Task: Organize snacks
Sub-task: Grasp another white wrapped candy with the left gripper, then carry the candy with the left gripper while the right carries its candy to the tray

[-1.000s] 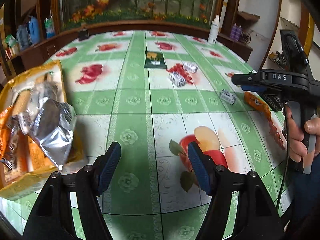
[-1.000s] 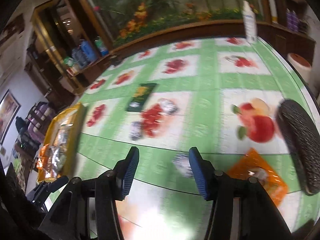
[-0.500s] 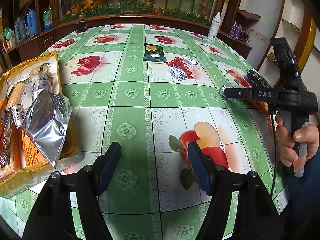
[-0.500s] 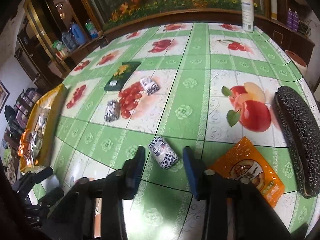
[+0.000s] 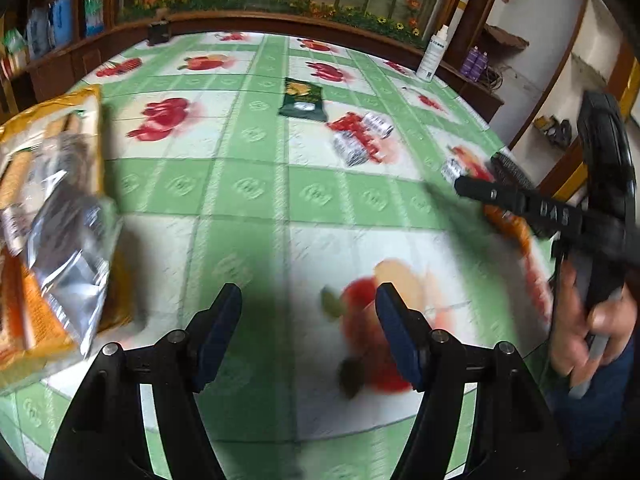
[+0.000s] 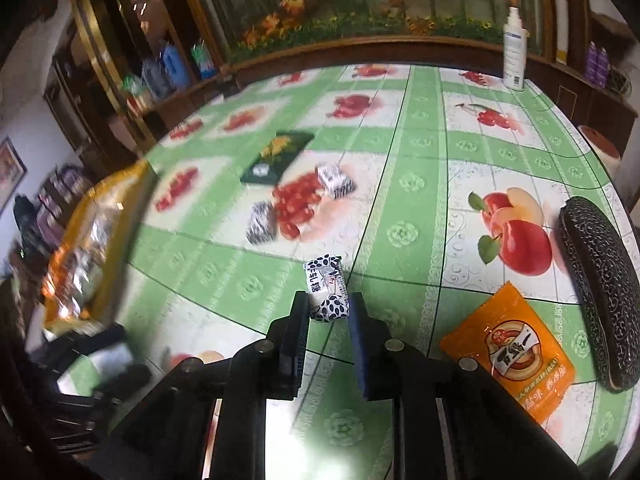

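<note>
Since the earlier frames the jaws of the right gripper [image 6: 329,312] have been brought together from well apart, and the black-and-white wrapped candy [image 6: 326,294], which lay loose on the table between them half a second ago, is now clamped at its near end between the two pads. The far end of the candy sticks out ahead of the fingertips, over a green square of the tablecloth [image 6: 408,236]. The left gripper [image 5: 308,330] has been kept much as it was: its jaws are held apart above a printed apple, with nothing between them.

Two more candies of the same kind [image 6: 335,180] [image 6: 261,222] are seen further out on the cloth, on either side of a printed cluster of red fruit, and a dark green packet [image 6: 276,156] lies just beyond them. An orange snack packet [image 6: 516,354] lies flat to the right of the right gripper, close to a long black patterned case [image 6: 600,292] at the table's edge. At the left edge of the table an open yellow bag [image 5: 52,216] is seen, with silver and orange packets piled in it. In the left wrist view the hand [image 5: 580,320] on the right gripper's handle is blurred. A white spray bottle [image 6: 515,50] stands upright at the far rim of the table.
</note>
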The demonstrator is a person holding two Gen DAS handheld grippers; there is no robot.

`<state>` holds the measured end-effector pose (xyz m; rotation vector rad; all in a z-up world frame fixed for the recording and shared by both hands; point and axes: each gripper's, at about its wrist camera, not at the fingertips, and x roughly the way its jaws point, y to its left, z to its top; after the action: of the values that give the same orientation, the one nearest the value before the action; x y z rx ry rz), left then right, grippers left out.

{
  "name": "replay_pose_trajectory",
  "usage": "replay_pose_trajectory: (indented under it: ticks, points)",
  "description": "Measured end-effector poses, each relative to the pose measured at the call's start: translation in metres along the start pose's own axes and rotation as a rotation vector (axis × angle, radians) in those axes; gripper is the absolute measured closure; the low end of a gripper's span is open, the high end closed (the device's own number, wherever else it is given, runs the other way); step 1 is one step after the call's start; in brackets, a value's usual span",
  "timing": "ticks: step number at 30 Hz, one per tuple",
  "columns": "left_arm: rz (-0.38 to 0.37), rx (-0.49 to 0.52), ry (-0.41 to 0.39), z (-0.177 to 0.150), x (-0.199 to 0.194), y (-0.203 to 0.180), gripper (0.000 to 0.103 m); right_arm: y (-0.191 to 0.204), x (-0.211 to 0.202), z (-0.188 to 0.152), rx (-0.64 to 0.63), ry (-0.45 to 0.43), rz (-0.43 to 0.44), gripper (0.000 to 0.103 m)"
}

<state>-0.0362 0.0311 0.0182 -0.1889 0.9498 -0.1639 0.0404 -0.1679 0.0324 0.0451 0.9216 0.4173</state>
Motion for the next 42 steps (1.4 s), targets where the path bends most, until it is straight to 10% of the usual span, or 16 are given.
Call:
replay_pose_trajectory:
  ticks: [17, 25, 42]
  points:
    - [0.067, -0.13, 0.085, 0.106, 0.09, -0.029, 0.035, -0.024, -0.032, 0.006, 0.185, -0.064, 0.076, 0.083]
    - [0.156, -0.016, 0.034, 0.097, 0.09, -0.038, 0.086, -0.023, -0.033, 0.006, 0.181, -0.069, 0.083, 0.083]
    - [0.071, -0.023, -0.105, 0.035, 0.042, -0.008, 0.086, 0.018, 0.003, -0.012, 0.038, 0.018, 0.047, 0.083]
